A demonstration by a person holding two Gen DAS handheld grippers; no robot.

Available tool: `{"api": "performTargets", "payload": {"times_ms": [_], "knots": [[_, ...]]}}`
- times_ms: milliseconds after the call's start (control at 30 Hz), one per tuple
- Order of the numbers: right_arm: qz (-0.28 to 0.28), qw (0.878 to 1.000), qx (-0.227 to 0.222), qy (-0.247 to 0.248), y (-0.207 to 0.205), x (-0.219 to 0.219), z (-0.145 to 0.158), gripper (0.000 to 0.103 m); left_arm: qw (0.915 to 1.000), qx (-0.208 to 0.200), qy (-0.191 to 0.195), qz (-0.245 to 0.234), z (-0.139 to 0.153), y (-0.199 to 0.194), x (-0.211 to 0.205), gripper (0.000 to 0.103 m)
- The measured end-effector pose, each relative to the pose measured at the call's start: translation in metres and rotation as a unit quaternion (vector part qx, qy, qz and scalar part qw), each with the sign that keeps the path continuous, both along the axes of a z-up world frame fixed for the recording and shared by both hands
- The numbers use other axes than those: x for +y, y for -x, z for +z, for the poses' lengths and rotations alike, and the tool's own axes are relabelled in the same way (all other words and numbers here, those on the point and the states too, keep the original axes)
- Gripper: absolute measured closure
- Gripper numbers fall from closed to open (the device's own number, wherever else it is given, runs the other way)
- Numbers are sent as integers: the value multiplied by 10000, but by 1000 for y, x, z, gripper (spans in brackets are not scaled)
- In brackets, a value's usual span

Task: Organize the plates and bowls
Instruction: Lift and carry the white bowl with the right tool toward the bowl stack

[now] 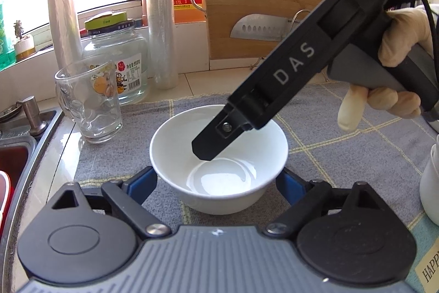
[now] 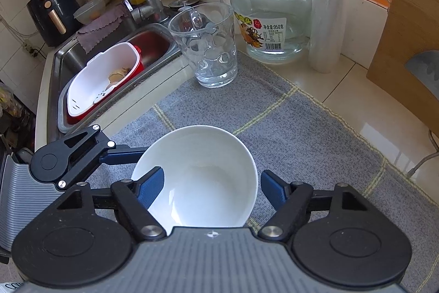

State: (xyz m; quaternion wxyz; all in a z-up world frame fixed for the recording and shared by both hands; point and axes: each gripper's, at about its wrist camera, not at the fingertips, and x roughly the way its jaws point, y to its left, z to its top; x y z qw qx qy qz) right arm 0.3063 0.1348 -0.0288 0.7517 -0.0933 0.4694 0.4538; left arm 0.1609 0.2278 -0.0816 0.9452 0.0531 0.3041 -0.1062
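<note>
Nearest to me, the left gripper [image 1: 216,177] has its blue fingers [image 1: 142,183] on either side of the white bowl [image 1: 175,144], low against the outer wall. The rim hides the pad tips, so I cannot tell whether they press or only flank it. The right gripper [image 2: 211,175], held by a gloved hand [image 1: 397,45], comes down from above. One of its fingers dips inside the bowl, while the other stands just outside the opposite wall with a sliver of grey cloth [image 2: 288,128] showing between pad and rim. I read it as not yet gripping. The bowl sits upright on that cloth, directly ahead of both grippers. Beyond it are a glass mug [image 2: 211,45] and then a jar [image 2: 271,18]. I judge this to be the pick-up step. Next I need a firm hold on the wall and a level lift that clears the mug.
</note>
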Motion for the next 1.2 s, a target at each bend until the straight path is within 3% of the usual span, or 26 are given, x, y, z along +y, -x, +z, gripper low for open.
{"api": "performTargets", "payload": {"times_ms": [767,1200], "knots": [[39,9999,146,-31,-2,4,-2,24,9999,34,-19,-108,0,-2,1,11],[38,9992,306,-235,16,-10,18,24,9998,109,-83,-164,18,19,-6,11]]}}
